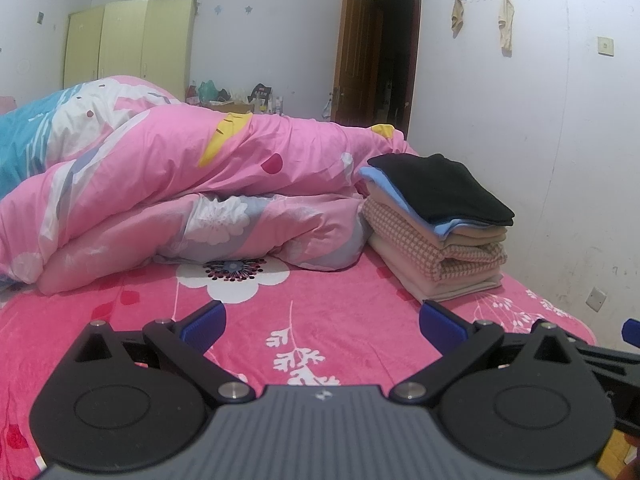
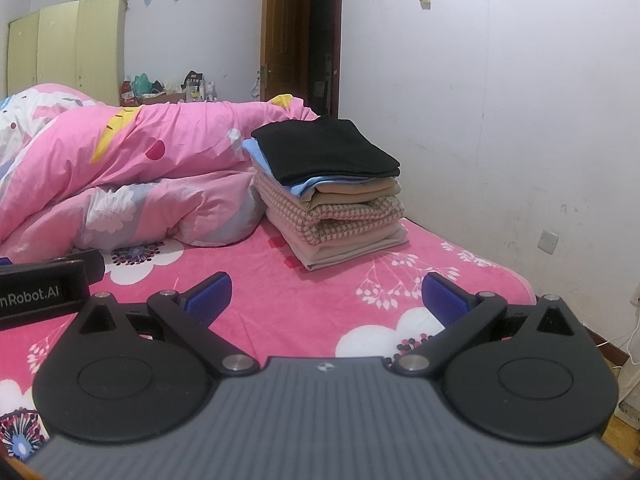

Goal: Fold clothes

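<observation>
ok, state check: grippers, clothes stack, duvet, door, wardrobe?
left gripper: open, empty, above the bedsheet
right gripper: open, empty
clothes stack: folded, piled on the bed, black garment on top
duvet: bunched up, not folded
door: open
wardrobe: doors shut

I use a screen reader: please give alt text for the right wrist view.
A stack of folded clothes, black garment on top, sits on a pink floral bedsheet beside a heaped pink duvet. The right gripper hovers open and empty in the foreground.
</observation>
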`<state>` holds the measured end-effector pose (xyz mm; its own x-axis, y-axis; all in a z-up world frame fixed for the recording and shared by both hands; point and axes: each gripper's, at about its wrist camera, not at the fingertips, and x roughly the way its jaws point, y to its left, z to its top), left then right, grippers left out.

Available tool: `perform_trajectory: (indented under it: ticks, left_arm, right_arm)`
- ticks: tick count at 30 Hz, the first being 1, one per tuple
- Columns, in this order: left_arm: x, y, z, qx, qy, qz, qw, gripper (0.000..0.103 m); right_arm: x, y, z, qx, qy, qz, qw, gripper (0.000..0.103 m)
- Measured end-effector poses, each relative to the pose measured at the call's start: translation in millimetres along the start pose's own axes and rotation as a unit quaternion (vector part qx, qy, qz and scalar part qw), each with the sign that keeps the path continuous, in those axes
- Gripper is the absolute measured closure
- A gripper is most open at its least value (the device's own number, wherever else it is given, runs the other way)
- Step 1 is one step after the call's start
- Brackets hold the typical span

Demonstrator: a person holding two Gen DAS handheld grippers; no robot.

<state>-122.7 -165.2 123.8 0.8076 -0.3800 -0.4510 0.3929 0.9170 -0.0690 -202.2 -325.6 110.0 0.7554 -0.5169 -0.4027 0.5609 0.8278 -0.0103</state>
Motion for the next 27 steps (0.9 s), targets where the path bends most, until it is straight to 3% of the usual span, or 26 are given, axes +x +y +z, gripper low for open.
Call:
perform_trajectory:
  ticks: [27]
  left_arm:
    - [4.3, 5.4, 0.5, -0.006, 0.004, 0.001, 1.0, 0.0]
  right_arm:
    - [1.2, 3.0, -0.9, -0.006, 0.001, 0.003, 1.0, 0.001]
